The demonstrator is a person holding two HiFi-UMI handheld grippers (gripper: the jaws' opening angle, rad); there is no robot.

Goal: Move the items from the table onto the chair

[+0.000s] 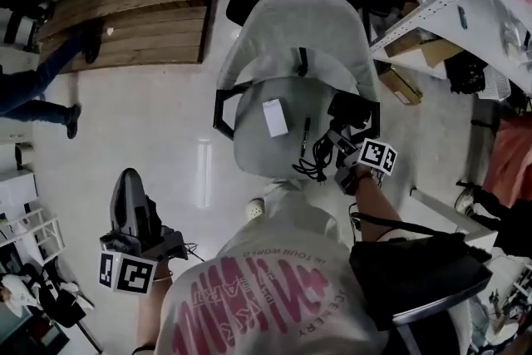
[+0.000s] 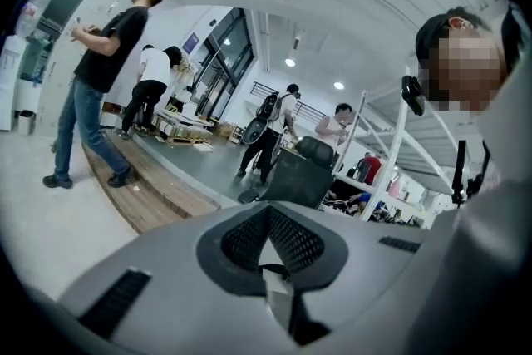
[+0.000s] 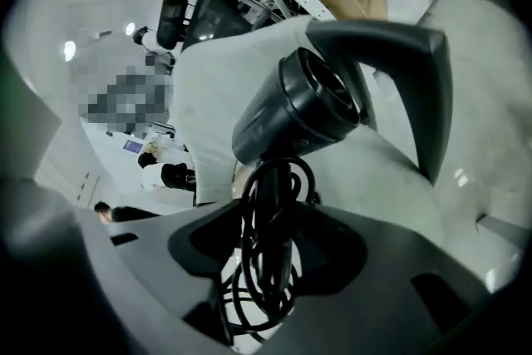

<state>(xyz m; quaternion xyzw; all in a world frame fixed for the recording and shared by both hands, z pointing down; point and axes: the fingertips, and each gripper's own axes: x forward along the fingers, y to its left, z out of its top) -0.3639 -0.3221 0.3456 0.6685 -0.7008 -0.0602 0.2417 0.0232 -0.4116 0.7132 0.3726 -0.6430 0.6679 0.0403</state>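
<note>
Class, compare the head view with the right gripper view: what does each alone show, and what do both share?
Head view only: a white box on the seat of the grey chair, and a wooden platform. Right gripper view only: the open round mouth of the hair dryer. Both: the hair dryer, its black cord, the grey chair.

Pale glossy floor (image 1: 150, 137), a wooden platform (image 1: 125, 17) (planked), white shelving (image 1: 449, 4) at right.
</note>
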